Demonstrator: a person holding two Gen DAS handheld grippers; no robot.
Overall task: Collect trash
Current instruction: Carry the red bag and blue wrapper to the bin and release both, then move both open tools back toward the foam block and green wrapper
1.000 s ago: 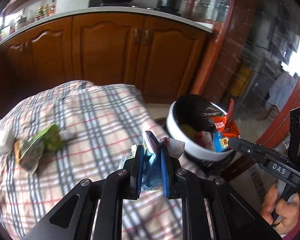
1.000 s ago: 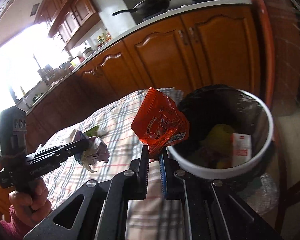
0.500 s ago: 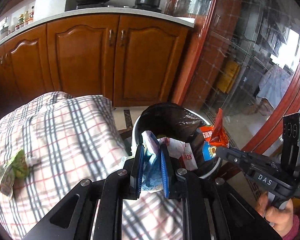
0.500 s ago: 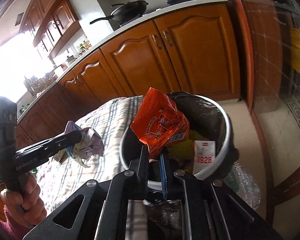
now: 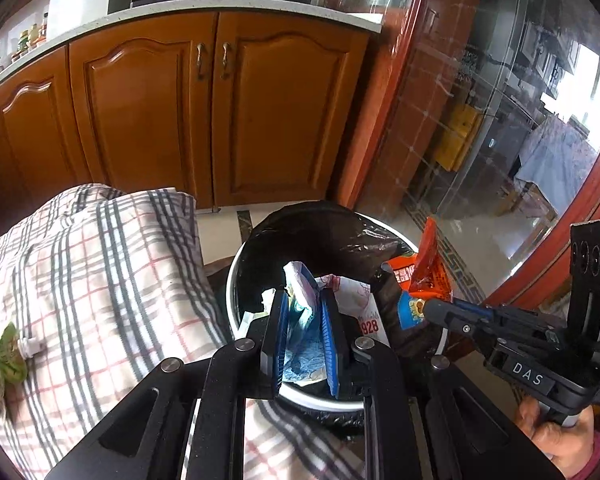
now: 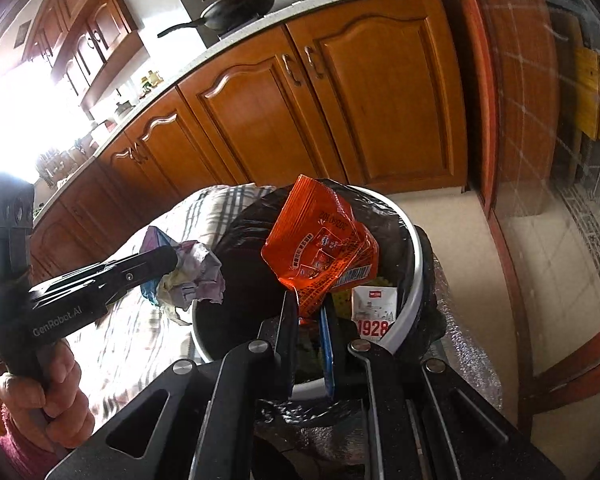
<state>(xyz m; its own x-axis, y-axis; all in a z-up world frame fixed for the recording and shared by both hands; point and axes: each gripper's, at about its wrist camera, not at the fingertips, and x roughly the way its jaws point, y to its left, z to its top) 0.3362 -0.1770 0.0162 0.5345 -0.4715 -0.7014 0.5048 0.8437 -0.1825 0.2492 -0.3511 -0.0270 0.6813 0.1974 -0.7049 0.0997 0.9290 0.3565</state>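
Your right gripper was clamped on the lower corner of an orange snack wrapper, which stood up above the white-rimmed trash bin lined with a black bag. Inside the bin lay a small white packet printed with red digits, with something yellow just behind it. At the left, your left hand held the left gripper, closed on a crumpled wad of bluish and purplish paper at the bin's near-left edge. A checked cloth lay beneath it. Wooden cabinets ran behind, with a wok on the counter.
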